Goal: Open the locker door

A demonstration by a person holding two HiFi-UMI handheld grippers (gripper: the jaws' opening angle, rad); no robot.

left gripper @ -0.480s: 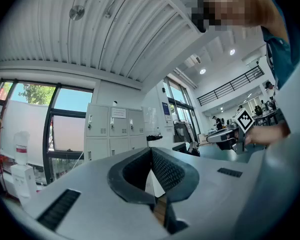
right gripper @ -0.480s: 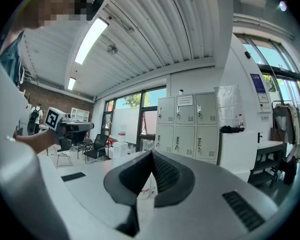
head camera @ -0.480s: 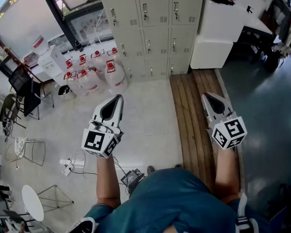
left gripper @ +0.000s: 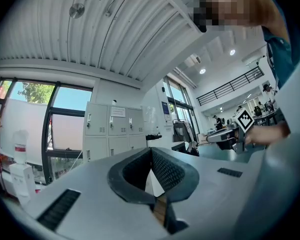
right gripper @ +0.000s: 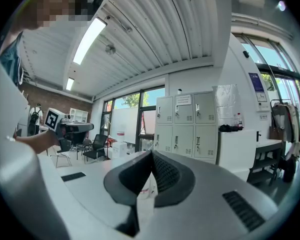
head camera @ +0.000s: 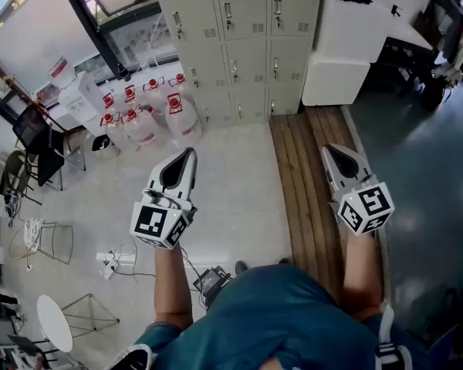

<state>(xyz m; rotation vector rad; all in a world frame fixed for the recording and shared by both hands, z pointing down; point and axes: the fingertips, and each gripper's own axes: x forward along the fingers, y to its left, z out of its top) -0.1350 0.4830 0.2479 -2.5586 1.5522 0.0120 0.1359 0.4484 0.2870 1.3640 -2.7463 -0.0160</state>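
A bank of beige lockers (head camera: 239, 37) stands against the far wall, all its doors closed, each with a small handle. It also shows far ahead in the left gripper view as the lockers (left gripper: 110, 129) and in the right gripper view as the lockers (right gripper: 185, 124). My left gripper (head camera: 190, 153) is held level over the pale floor, shut with nothing in it, its jaws (left gripper: 151, 150) meeting at the tip. My right gripper (head camera: 327, 151) hovers over the wooden strip, likewise shut and empty, with its jaws (right gripper: 151, 153) together. Both are well short of the lockers.
Several water jugs (head camera: 150, 118) with red caps crowd the floor left of the lockers. A white cabinet (head camera: 347, 45) stands to their right, with a desk beyond it. A wooden floor strip (head camera: 309, 199) leads toward the lockers. Chairs, a power strip (head camera: 108, 262) and a round white table (head camera: 52, 322) lie at left.
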